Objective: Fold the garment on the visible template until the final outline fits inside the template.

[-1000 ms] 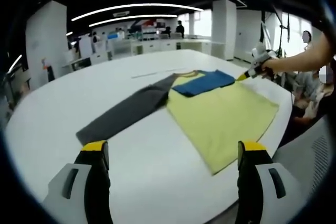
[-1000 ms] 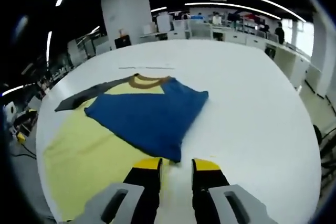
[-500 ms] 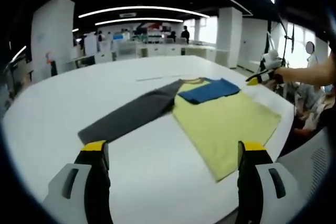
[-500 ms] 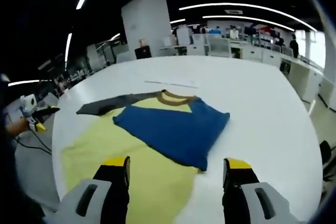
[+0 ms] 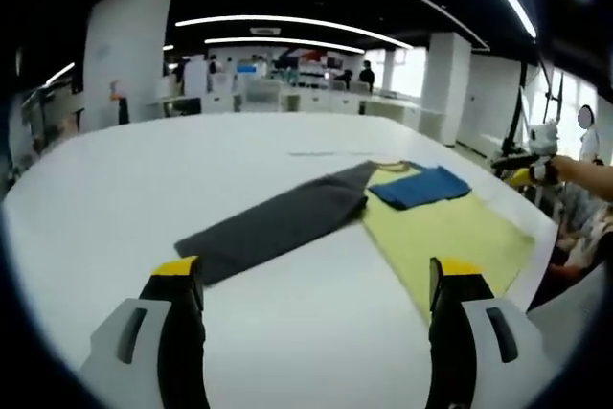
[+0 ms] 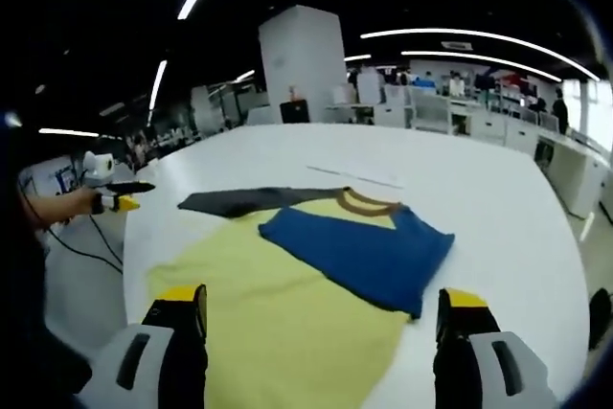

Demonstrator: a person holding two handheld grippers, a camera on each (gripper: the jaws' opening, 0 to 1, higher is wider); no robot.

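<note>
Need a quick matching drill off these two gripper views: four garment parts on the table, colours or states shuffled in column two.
Column 1:
1. shirt body
2. folded-in sleeve
3. outstretched sleeve
4. collar

Column 2:
A. dark grey, lying flat out to the side on the table
B. brown band at the neck
C. blue, laid over the body
D. pale yellow, spread flat

Pairs: 1-D, 2-C, 3-A, 4-B
</note>
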